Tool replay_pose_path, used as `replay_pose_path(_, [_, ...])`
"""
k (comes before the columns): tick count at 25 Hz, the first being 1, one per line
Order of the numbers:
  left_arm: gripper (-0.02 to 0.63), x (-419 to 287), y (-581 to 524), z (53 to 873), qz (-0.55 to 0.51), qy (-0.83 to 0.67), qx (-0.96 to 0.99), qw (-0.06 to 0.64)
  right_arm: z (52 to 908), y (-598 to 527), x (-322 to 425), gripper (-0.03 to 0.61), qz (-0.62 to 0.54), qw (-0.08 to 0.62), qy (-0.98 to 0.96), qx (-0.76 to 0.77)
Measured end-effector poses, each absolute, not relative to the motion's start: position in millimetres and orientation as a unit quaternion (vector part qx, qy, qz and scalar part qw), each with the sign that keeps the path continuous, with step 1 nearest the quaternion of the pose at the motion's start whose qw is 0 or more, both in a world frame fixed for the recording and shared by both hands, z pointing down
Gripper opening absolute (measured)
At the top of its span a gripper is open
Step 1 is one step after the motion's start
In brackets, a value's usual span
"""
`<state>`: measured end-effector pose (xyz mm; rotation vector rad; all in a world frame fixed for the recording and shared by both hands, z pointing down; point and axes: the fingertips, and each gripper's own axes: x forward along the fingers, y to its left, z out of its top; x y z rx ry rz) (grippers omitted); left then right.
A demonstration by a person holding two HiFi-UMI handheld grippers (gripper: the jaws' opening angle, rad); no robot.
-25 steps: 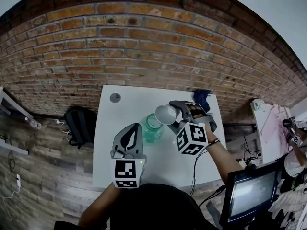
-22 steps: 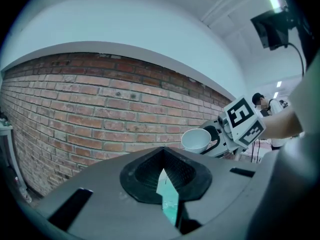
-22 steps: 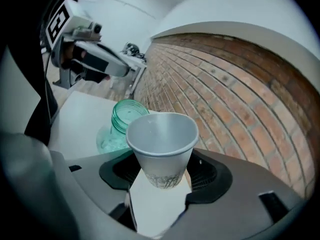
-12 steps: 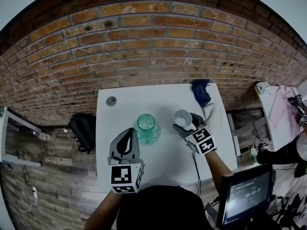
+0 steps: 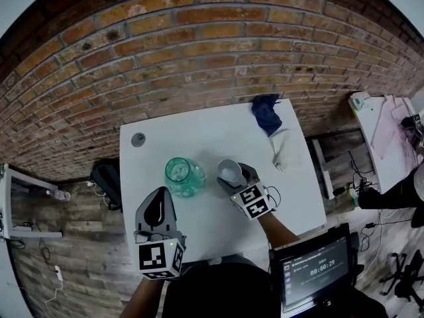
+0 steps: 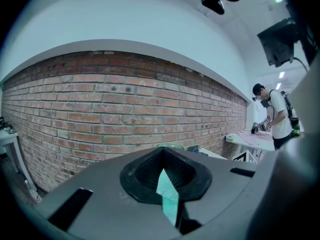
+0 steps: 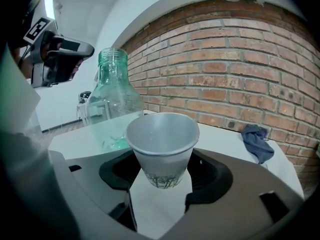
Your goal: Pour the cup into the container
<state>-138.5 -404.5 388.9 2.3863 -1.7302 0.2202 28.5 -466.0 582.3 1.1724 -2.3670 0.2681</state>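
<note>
Green glass jar [image 5: 183,177] on a white table [image 5: 199,128] in the head view, mouth up, something pale inside, not identifiable; cup [image 5: 229,171] just beside it on the right, upright in the right gripper [image 5: 233,177], jaws clamped on its wall; left gripper [image 5: 159,197] near the jar's near side, apart from it. 2 cloths toward the far right corner, blue cloth [image 5: 265,111] and pale rag [image 5: 287,150]; grey disc [image 5: 138,139] at the far left; monitor [image 5: 311,277] past the near edge; bare tabletop between cup and right edge.

Left gripper view: jaws drawn almost together, only a thin slit left, nothing in it; jar glimpsed through that slit.

Right gripper view: cup pinched low on its wall, rim level, inside looking empty; base on or off the table not clear; jar close ahead on the left. Pouring likely finished, setting down likely the step in hand; best done by keeping the cup level, lowering straight to full base contact, then spreading the jaws wide and backing off along their own line; worth keeping clear of the jar's shoulder and well short of the near edge.
</note>
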Motion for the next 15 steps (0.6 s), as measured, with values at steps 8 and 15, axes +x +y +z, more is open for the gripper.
replay_pose_path(8, [-0.003, -122.0, -393.6, 387.9, 0.072, -0.589, 0.8, 0.091, 596.0, -456.7, 23.8, 0.282, 0.095, 0.24, -0.876, 0.408])
replay_pose_path(15, [-0.003, -116.0, -388.1, 382.2, 0.075, -0.591, 0.799, 0.081, 607.5, -452.4, 22.8, 0.282, 0.106, 0.241, -0.876, 0.403])
